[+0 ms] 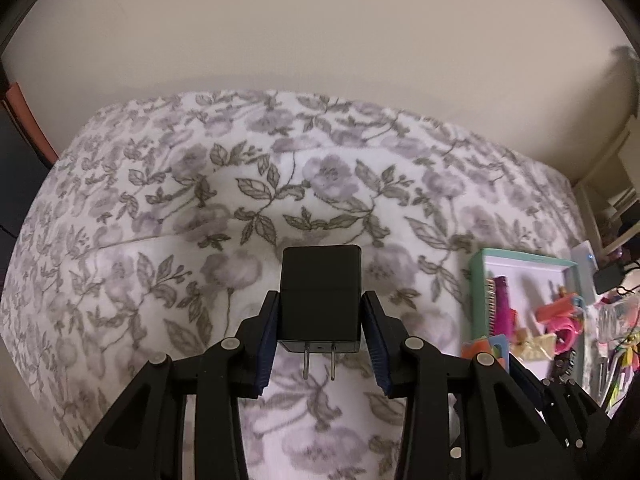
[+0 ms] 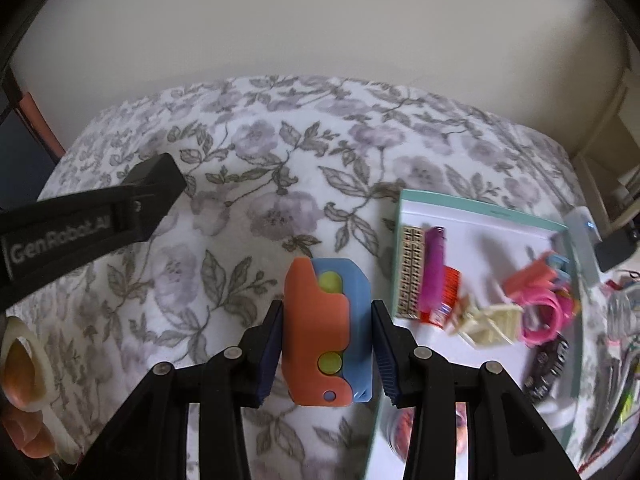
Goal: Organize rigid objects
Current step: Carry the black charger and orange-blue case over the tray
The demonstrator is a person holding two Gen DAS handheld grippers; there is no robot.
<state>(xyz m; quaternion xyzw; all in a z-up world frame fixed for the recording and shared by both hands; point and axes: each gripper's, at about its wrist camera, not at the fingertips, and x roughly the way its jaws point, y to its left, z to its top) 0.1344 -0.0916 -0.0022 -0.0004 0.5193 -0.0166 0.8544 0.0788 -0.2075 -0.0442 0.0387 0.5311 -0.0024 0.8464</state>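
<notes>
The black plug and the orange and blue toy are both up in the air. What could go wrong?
The left gripper pinches only the lower part of the black plug, so it could tip out onto the flowery blanket.

The orange and blue toy looks smooth and might slide from the right gripper.

The tray is already crowded, so a drop could knock the pink cord around.

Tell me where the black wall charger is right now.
The black wall charger sits in the middle of the left wrist view, clamped in the left gripper, prongs toward the camera, above the floral blanket, left of the teal-rimmed tray.
</notes>
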